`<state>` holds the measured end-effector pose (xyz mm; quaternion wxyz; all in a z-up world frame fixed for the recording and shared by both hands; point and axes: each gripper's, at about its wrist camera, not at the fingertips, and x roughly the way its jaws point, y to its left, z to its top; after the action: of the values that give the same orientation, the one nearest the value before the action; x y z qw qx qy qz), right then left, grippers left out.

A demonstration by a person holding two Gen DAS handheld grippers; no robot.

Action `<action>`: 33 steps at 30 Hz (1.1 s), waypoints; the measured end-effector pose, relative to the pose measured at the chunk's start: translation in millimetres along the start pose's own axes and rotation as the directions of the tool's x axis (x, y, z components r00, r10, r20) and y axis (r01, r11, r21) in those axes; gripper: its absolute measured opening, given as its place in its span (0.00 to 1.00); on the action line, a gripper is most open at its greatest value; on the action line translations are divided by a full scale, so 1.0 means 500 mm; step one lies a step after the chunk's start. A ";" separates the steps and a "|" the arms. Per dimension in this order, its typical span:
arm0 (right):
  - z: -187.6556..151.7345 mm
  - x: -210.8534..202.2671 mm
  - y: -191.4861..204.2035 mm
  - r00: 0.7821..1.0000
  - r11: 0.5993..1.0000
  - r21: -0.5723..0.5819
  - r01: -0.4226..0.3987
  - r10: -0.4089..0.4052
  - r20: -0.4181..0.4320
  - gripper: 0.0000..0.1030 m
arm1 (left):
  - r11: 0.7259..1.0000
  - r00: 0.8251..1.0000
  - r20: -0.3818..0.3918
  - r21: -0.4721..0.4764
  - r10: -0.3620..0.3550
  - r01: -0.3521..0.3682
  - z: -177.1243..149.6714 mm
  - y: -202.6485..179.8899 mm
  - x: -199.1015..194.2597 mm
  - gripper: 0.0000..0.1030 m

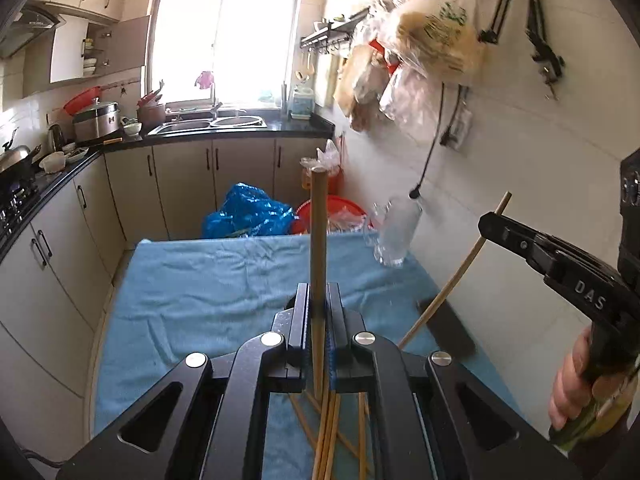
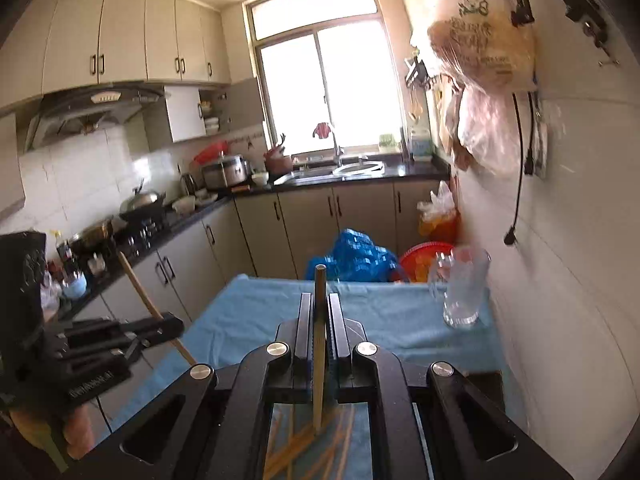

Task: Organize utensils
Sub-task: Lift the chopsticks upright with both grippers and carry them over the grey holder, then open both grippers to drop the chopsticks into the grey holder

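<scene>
My left gripper [image 1: 319, 294] is shut on a wooden chopstick [image 1: 319, 232] that sticks up past its fingers. My right gripper [image 2: 319, 304] is shut on another wooden chopstick [image 2: 319, 288], also upright. Each gripper shows in the other's view: the right one [image 1: 486, 222] holding its chopstick [image 1: 460, 272] at the right, the left one [image 2: 176, 326] with its chopstick [image 2: 138, 284] at the left. Several loose chopsticks [image 1: 332, 420] lie crossed on the blue towel [image 1: 208, 292] under both grippers, and they show in the right wrist view [image 2: 304, 444] too. A clear glass jar [image 2: 462, 292] stands at the towel's far right corner.
A dark flat box [image 1: 446, 330] lies at the towel's right edge by the tiled wall. Beyond the table are a blue plastic bag [image 1: 248, 212] and a red basin [image 1: 340, 210]. A counter with a stove and cookware [image 2: 140, 204] runs along the left, and a sink [image 1: 208, 124] sits under the window.
</scene>
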<state>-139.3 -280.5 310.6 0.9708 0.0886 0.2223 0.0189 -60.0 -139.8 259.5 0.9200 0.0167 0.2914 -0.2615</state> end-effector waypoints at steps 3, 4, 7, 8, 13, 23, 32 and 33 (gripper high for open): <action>0.032 0.020 0.006 0.999 1.000 0.014 -0.008 0.007 0.031 0.06 | 1.000 1.000 0.013 -0.010 0.008 -0.008 0.034 0.006 0.026 0.06; 0.044 0.030 0.008 0.999 1.000 0.020 -0.008 0.007 0.044 0.06 | 1.000 1.000 0.019 -0.010 0.015 -0.015 0.046 0.006 0.037 0.06; 0.072 0.057 0.009 0.998 0.999 0.041 -0.009 0.007 0.069 0.06 | 1.000 0.999 0.029 -0.013 0.021 -0.021 0.075 0.009 0.066 0.06; 0.077 0.066 0.007 0.997 0.999 0.048 -0.009 0.006 0.072 0.06 | 1.000 0.999 0.031 -0.016 0.020 -0.019 0.082 0.011 0.075 0.06; 0.085 0.128 -0.003 0.998 0.998 0.059 0.024 -0.027 0.061 0.06 | 0.999 0.999 0.038 -0.014 0.033 -0.033 0.112 0.017 0.133 0.06; -0.004 0.289 -0.069 0.988 0.991 0.123 0.045 -0.026 -0.155 0.06 | 0.995 0.988 -0.156 -0.094 0.013 -0.028 0.066 0.061 0.291 0.06; -0.024 0.323 -0.102 0.982 0.983 0.180 0.044 -0.010 -0.189 0.39 | 0.996 0.994 -0.107 -0.088 0.023 -0.032 0.067 0.060 0.253 0.41; -0.024 0.319 -0.104 0.983 0.982 0.184 0.045 -0.011 -0.183 0.47 | 0.995 0.995 -0.100 -0.089 0.024 -0.033 0.066 0.060 0.243 0.42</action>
<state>-0.9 -317.5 222.4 0.9341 0.1742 0.3115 -0.0079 56.4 -177.4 217.1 0.9079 -0.0082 0.3478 -0.2338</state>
